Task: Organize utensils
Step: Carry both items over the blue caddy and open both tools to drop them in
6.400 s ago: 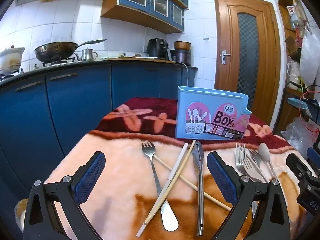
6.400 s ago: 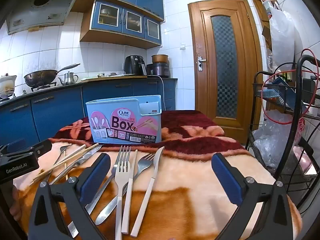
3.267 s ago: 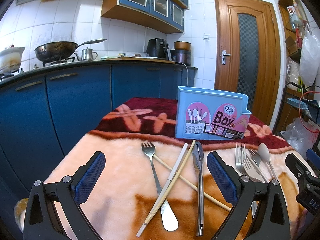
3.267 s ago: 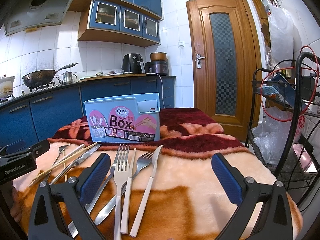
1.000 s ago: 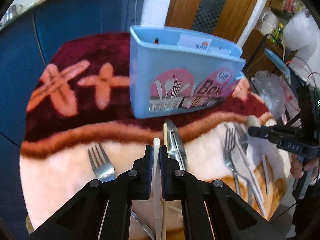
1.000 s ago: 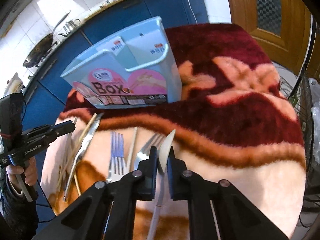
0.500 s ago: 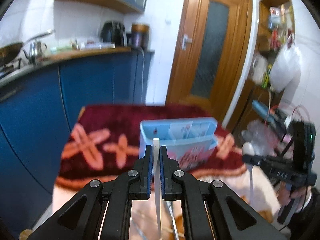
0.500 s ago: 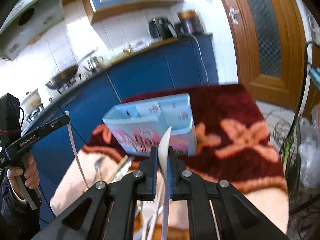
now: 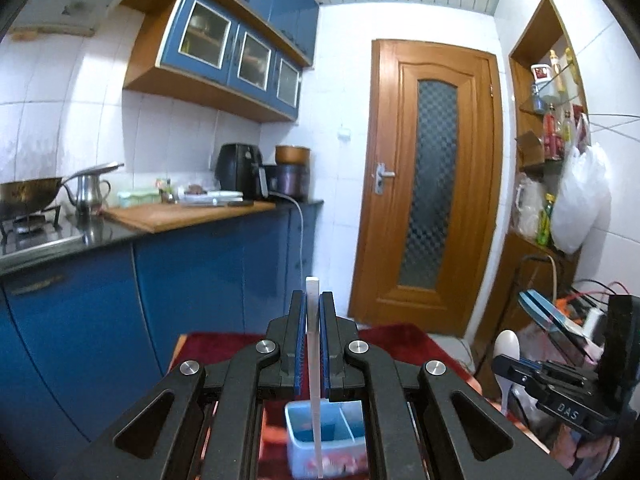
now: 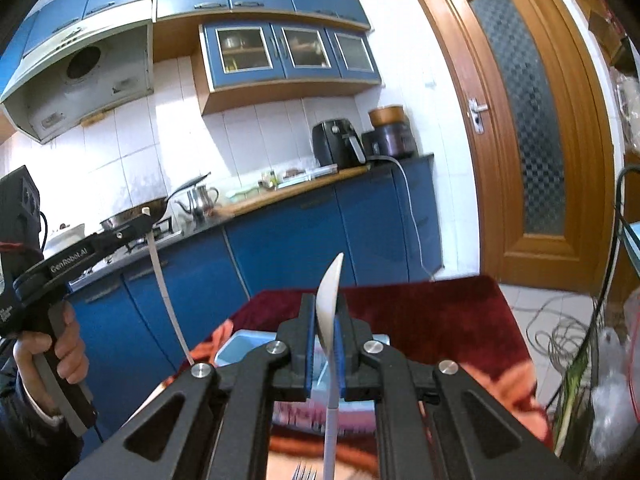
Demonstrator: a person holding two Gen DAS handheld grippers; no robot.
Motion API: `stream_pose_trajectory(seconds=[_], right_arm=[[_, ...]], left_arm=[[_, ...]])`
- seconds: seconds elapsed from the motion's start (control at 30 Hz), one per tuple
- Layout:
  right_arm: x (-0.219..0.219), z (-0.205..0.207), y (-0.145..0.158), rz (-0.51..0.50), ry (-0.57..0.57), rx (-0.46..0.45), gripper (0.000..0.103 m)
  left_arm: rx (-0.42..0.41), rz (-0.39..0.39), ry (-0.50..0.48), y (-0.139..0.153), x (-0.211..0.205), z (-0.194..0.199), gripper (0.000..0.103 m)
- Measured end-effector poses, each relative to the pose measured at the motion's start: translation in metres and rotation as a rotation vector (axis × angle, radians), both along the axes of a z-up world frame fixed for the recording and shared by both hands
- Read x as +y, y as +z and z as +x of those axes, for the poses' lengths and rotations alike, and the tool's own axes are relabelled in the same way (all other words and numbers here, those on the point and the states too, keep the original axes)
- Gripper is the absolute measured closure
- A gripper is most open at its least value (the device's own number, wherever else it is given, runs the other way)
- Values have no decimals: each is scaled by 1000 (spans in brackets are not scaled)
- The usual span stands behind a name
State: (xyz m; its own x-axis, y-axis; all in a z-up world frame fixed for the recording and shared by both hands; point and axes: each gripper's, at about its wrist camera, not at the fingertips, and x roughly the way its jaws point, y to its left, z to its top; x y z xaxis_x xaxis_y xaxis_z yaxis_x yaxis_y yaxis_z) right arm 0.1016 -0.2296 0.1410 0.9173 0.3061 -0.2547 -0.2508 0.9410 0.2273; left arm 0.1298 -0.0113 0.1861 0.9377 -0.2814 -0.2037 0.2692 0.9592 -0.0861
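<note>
Behind the light blue box [image 9: 326,438], which I took as my landmark, I saw the blue kitchen cabinets [image 9: 192,276] run along the tiled wall, with the wooden door [image 9: 434,184] beyond the box and off to its right. Under the box lay the dark red and peach blanket [image 10: 448,320] that covered the table. The box itself sat low in both views, its open top facing up, and in the left wrist view a divider split it into compartments.

Above the box I held the left gripper [image 9: 313,300] nearly level, its jaws closed tight on a thin white flat utensil [image 9: 314,384]. That utensil hung down from the pads, and its lower end showed in front of the box opening; I could not tell whether it touched the box. Its top end stuck out just above the pads.

To the right of the box in the left wrist view I saw the right gripper [image 10: 324,316], likewise clear above the blanket. Its jaws were clamped on a white spoon [image 10: 329,304], pinched at the bowl, with the bowl tip rising above the pads and the handle hanging down toward the box.

Nearer to me than the box, the tines of a fork [image 10: 304,472] lay on the blanket.
</note>
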Motion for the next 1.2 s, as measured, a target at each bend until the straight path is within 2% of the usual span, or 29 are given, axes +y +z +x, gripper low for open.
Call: stream_pose_trajectory(seconds=[0.17,0.47,0.77,1.07,1.1,1.13,1.2], right_arm=[[5,24,2,-40,-30,-87,93],[8,66,-16,-58,-54,-146,93],[16,90,-44,-95,-16,-27,93],[14,89,-60,-89,0,70,92],[14,90,-60,-85,4,79,90],[14,88,-61,-82,6,89,82],[15,84,-59,-73,6,87,68]], left_arm=[[-25,-27,28,-3,-4,26,97],[66,-51,33,-44,-11,65,97],[155,-42,65,-84,-18,75,97],[218,-53,51,-101,-16,81,97],[228,-51,41,-102,-16,80,96],[238,-45,34,-104,-16,80,95],[254,-28,21,-105,-16,78,83]])
